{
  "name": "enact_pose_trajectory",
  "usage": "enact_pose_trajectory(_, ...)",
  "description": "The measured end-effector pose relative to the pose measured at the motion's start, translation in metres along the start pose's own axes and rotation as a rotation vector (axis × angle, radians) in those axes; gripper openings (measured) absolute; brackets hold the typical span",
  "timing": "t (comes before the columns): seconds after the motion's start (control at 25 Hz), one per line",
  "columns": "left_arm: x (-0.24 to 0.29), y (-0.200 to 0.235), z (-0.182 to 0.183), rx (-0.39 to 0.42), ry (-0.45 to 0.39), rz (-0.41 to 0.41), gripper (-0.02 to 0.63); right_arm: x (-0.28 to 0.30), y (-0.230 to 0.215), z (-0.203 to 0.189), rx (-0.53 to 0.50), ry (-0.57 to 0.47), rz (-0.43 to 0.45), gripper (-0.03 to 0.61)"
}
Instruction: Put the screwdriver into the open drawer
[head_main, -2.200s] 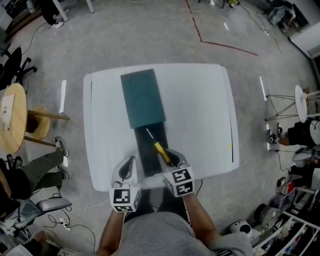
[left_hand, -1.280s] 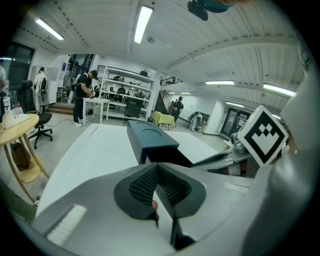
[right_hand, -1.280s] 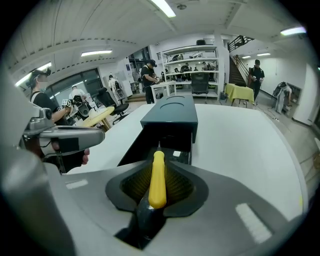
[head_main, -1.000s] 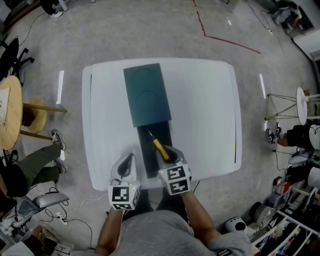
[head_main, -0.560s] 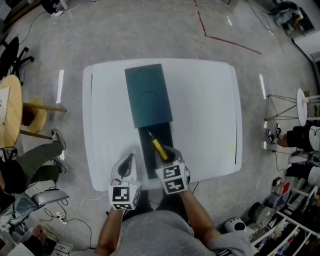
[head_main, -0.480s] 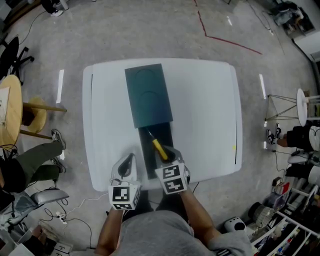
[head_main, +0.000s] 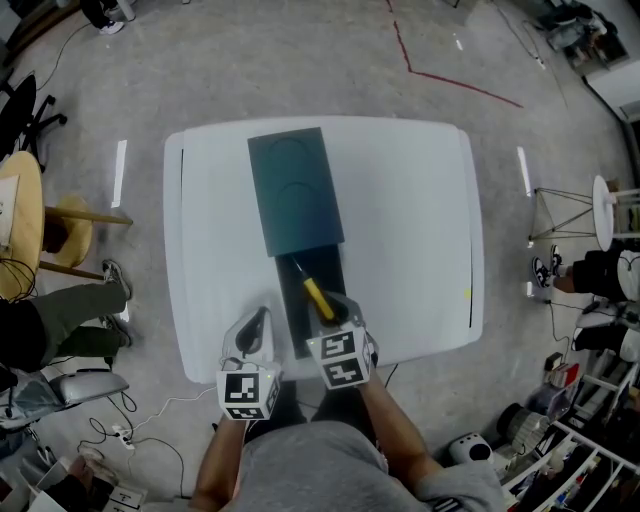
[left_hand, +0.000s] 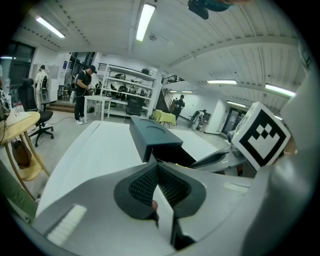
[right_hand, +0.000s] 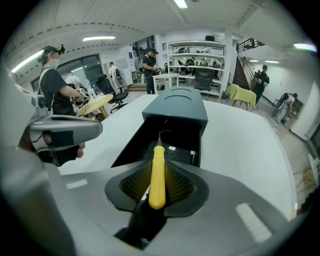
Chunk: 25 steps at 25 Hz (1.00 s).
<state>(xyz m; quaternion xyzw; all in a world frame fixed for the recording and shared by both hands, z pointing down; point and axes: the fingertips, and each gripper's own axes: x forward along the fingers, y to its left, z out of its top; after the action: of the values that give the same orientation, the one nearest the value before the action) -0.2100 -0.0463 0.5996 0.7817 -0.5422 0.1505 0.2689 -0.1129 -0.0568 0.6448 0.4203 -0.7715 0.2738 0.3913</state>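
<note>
Screwdriver (right_hand: 157, 165) is pinched by its yellow handle in our right gripper (right_hand: 158, 187), over the open drawer (head_main: 297, 315) of a dark box (head_main: 294, 190) on the white table (head_main: 410, 230). Our left gripper (left_hand: 156, 181) is pressed together on nothing. Grey floor (head_main: 300, 60) with a red line (head_main: 460, 88) surrounds the table, and the drawer's near end hides behind both grippers
</note>
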Motion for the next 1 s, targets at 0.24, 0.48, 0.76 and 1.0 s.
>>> enact_pose_trajectory(0.24,0.0,0.002,-0.003,0.001,0.008,0.005,0.012,-0.001,-0.001,0.005,0.038,-0.045,0.014,0.159)
enact_pose_trajectory(0.48,-0.002,0.003,-0.002,0.003,0.002,0.009,0.012,-0.002,0.002,0.007,0.048,-0.073,0.034,0.179)
enact_pose_trajectory(0.76,-0.002,0.0,0.003,0.015,-0.012,0.0,0.011,-0.006,-0.002,0.008,0.054,-0.092,0.027,0.178)
enact_pose_trajectory(1.0,-0.003,-0.009,0.009,0.034,-0.026,-0.017,0.011,-0.019,-0.009,0.014,0.06,-0.137,0.014,0.175)
